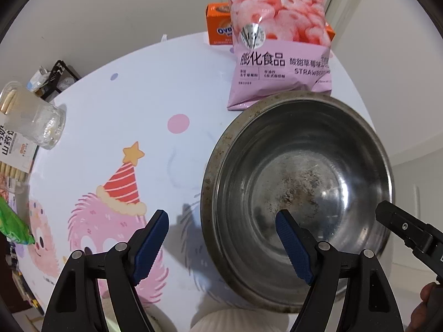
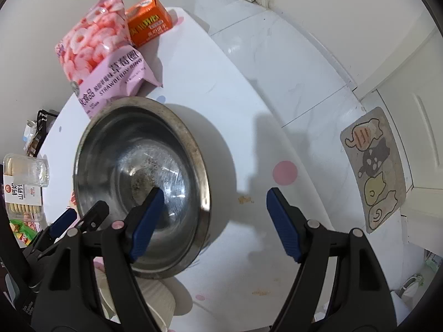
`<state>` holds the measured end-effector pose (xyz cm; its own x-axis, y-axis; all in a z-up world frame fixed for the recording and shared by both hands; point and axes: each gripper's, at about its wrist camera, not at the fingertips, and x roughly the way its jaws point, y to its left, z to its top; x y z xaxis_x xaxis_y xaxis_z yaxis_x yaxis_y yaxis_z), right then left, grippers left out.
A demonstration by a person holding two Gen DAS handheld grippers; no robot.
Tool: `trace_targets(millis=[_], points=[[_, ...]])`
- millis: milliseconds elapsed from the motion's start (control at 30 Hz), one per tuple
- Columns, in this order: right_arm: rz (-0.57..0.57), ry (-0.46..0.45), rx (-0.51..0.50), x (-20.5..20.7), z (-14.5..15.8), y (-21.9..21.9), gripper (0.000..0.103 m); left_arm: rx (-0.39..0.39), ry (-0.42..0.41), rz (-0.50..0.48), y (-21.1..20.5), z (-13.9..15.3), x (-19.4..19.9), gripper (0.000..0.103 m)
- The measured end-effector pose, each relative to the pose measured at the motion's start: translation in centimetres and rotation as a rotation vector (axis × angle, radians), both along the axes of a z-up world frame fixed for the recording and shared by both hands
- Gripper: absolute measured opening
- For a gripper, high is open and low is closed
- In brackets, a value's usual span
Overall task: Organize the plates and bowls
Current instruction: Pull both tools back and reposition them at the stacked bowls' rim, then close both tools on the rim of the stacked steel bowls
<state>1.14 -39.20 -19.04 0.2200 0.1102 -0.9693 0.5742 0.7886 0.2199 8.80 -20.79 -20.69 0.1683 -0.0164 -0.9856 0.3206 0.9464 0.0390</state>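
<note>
A worn steel bowl (image 1: 304,171) (image 2: 133,149) stands upright and empty on the cartoon-printed table (image 1: 124,96). My left gripper (image 1: 221,217) is open astride the bowl's left rim, with one blue pad outside over the cloth and the other inside. My right gripper (image 2: 215,193) is open astride the right rim, one pad inside the bowl and one outside. Neither pair of pads presses on the rim. A white ribbed dish (image 1: 221,321) (image 2: 157,296) peeks out at the table's near edge, partly hidden by the bowl and the grippers.
A pink snack bag (image 1: 277,41) and an orange box (image 1: 218,27) stand behind the bowl. A glass tumbler (image 1: 36,119), biscuit packs and a green packet crowd the left edge. The table's right edge drops to a tiled floor with a cat mat (image 2: 373,166).
</note>
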Motion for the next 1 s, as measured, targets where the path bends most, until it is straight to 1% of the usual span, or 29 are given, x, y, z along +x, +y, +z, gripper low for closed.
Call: trace_targets(millis=[200,333,400,433,467,500,533,567,600,633,700,767,833,1000], points=[[0.015,0.028,0.021,1.2,-1.5,0.1,0.077,0.021,0.039,0.011,-0.6,-2.0,1.3,0.081],[0.03,0.041,0.036,1.8,-2.0,0.2,0.077,0.033,0.06,-0.007,-1.2,-2.9,1.7,0.081],[0.039,0.034,0.057,2.1,-2.1,0.1,0.077,0.035,0.05,-0.024,-1.7,-3.1,1.8,0.081],[0.047,0.034,0.056,2.2,-2.1,0.2,0.077,0.042,0.05,-0.033,-1.9,-3.3,1.8,0.078],[0.055,0.037,0.054,2.4,-2.1,0.3,0.076,0.047,0.057,-0.044,-2.2,-3.6,1.8,0.07],[0.063,0.037,0.053,2.5,-2.1,0.5,0.069,0.049,0.069,-0.047,-2.4,-3.8,1.8,0.068],[0.071,0.038,0.052,2.6,-2.1,0.6,0.056,0.043,0.07,-0.043,-2.5,-3.9,1.8,0.065],[0.081,0.046,0.046,2.8,-2.2,0.8,0.047,0.039,0.065,-0.044,-2.7,-3.9,1.8,0.061],[0.093,0.061,0.037,2.9,-2.3,1.1,0.029,0.044,0.063,-0.041,-2.9,-3.9,1.9,0.061],[0.103,0.08,0.019,3.0,-2.4,1.3,0.023,0.044,0.062,-0.032,-2.8,-3.9,2.0,0.058],[0.115,0.085,-0.004,3.2,-2.2,1.6,0.021,0.045,0.054,-0.023,-2.6,-3.9,1.9,0.051],[0.114,0.078,-0.001,3.0,-2.3,1.4,0.019,0.047,0.046,-0.013,-1.8,-3.7,2.2,0.041],[0.108,0.069,0.012,2.8,-2.2,1.3,0.018,0.03,0.048,-0.001,-1.5,-3.7,2.4,0.038],[0.113,0.053,-0.007,3.0,-1.7,1.8,0.016,0.013,0.032,0.025,-0.7,-3.5,2.4,0.034]])
